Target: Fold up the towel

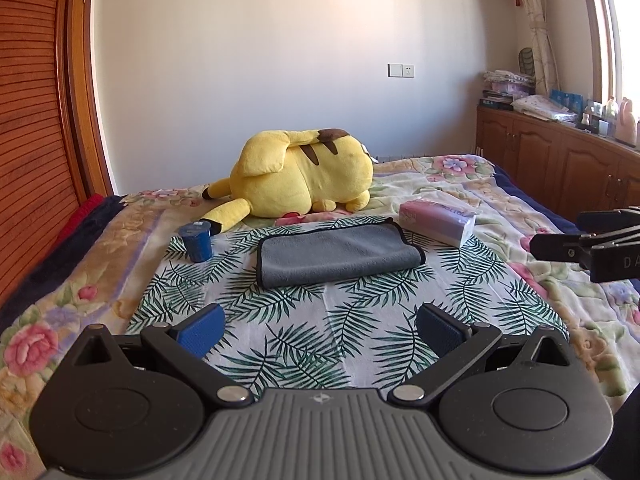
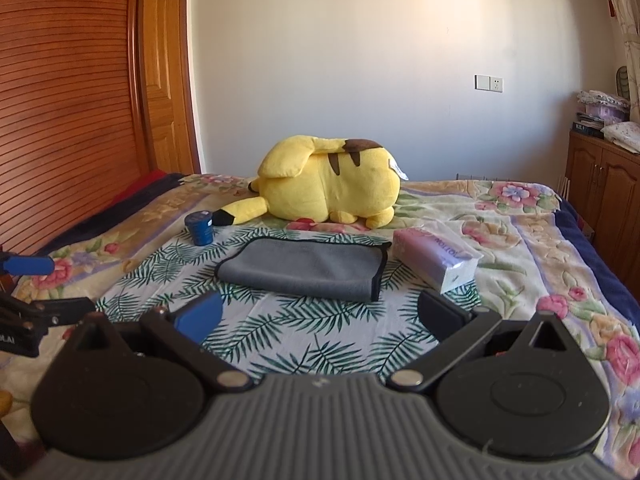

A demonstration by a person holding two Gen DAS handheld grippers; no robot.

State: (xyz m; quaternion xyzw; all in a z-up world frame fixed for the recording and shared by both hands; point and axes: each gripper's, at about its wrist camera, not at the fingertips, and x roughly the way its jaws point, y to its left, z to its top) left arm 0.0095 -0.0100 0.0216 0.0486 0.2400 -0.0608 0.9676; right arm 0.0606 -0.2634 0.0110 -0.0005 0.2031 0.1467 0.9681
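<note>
A grey towel (image 1: 336,256) with dark edging lies folded flat on a palm-leaf cloth (image 1: 304,328) on the bed; it also shows in the right wrist view (image 2: 304,268). My left gripper (image 1: 320,330) is open and empty, held above the cloth, short of the towel's near edge. My right gripper (image 2: 320,318) is open and empty, also short of the towel. The right gripper's side shows at the right edge of the left wrist view (image 1: 592,244). The left gripper shows at the left edge of the right wrist view (image 2: 28,292).
A yellow plush toy (image 1: 304,176) lies behind the towel. A blue cup (image 1: 196,242) stands to the towel's left. A pink tissue pack (image 1: 438,222) lies to its right. A wooden wardrobe (image 1: 36,120) is on the left, wooden cabinets (image 1: 560,164) on the right.
</note>
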